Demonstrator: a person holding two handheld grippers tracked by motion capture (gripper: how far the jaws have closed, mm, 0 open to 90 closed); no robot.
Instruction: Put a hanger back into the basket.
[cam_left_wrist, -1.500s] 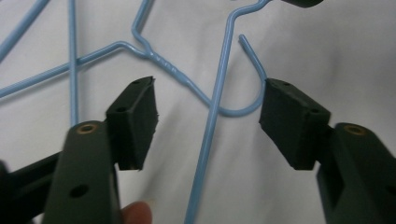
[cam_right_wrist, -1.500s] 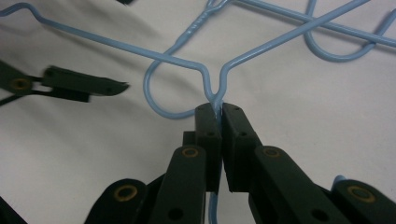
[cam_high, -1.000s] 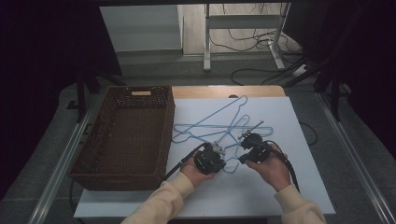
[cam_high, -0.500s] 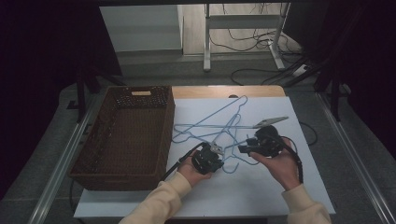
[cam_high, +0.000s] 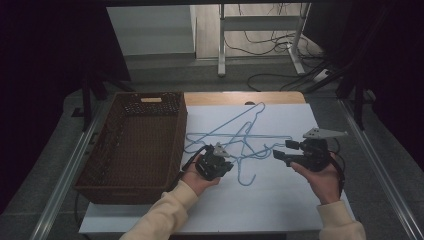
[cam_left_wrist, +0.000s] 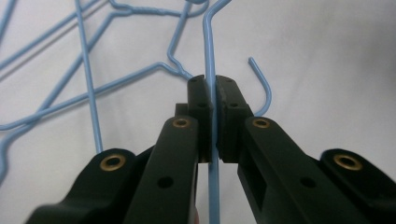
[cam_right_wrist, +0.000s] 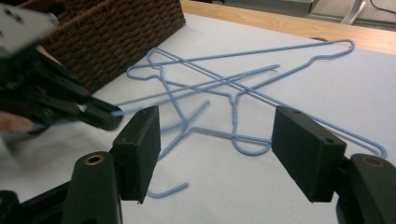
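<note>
The jaws of the left gripper (cam_left_wrist: 212, 116) are clamped on a thin blue wire of one hanger (cam_left_wrist: 208, 56), the wire running straight between the pads toward twelve o'clock in the left gripper view, with its hook curling at about one o'clock. The right gripper (cam_right_wrist: 215, 154) has just been opening; its jaws stand wide apart with nothing between them, only the white table sheet (cam_right_wrist: 299, 93) and the tangle beyond. In the high view the left gripper (cam_high: 216, 161) sits at the six o'clock edge of the pile of blue hangers (cam_high: 235, 135), while the right gripper (cam_high: 286, 151) hangs off at the pile's four o'clock, apart from the wires. The wicker basket (cam_high: 115, 165) lies at nine o'clock of the pile, just beside it. The step in hand looks like separating one hanger from the others, the right side having let go. Next, the held hanger probably needs lifting clear without dragging its crossed neighbours, then carrying toward the basket; the free gripper may have to pin the rest down.
</note>
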